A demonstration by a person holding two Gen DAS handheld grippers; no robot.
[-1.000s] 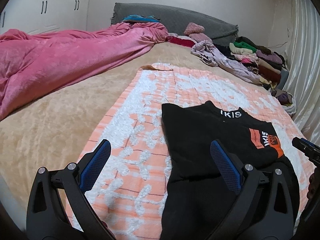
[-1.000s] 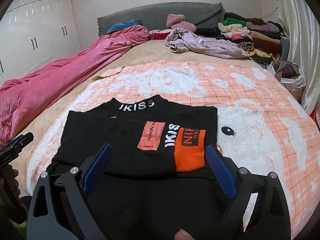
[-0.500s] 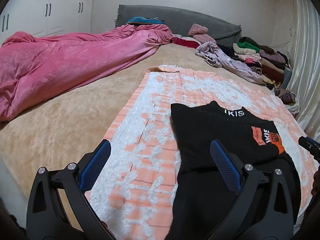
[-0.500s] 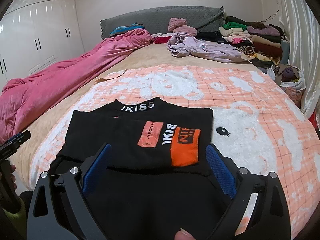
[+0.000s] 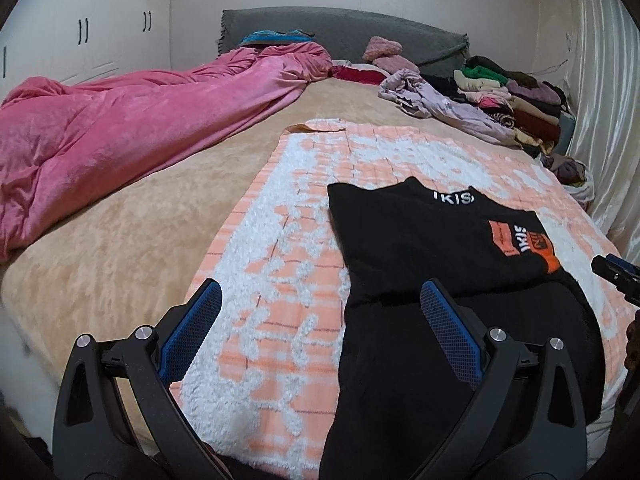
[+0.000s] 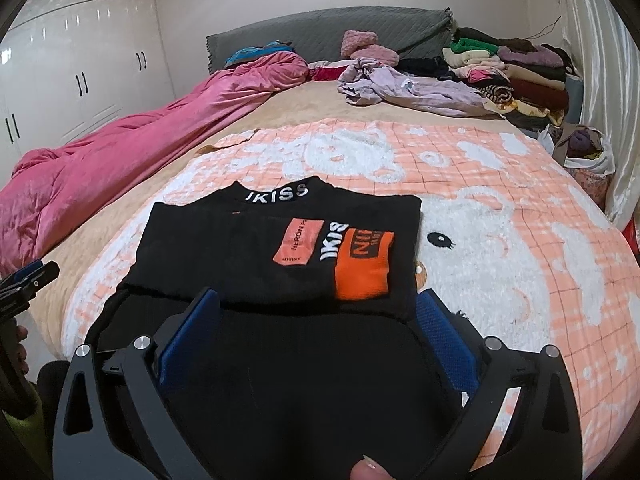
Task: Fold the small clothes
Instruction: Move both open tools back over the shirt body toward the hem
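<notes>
1. Two tools in view, both spread wide and gripping nothing; left tool (image 5: 320, 332) over the near edge of the bed, its left pad above the peach-and-white blanket (image 5: 280, 280), its right pad above the black top (image 5: 420, 240); right tool (image 6: 318, 324) over the lower part of the black top (image 6: 280, 248), dark cloth filling the gap between its blue pads.
2. Black top lying on the peach-and-white blanket (image 6: 500, 220) at the near end of the bed, partly folded; upper part flat, sleeves folded in across the chest, white "IKISS" lettering at the collar, orange patches on the folded sleeve; lower part spreading toward the bed's near edge and under the right tool.
3. Seen from the left wrist, tip of the right tool (image 5: 616, 276) at the far right edge, just beside the top's right side; seen from the right wrist, tip of the left tool (image 6: 28, 280) at the far left edge, with fingers (image 6: 18, 356) of a hand below it.
4. Fingertip (image 6: 370, 470) showing at the bottom edge of the right wrist view, behind the tool.
5. Pink quilt (image 5: 120, 128) bunched along the left side of the bed, well apart from the top; lilac garment (image 6: 412, 88) crumpled near the grey headboard (image 6: 320, 32); stack of folded clothes (image 6: 520, 72) at the far right corner; white wardrobe doors (image 6: 80, 72) beyond the bed on the left.
</notes>
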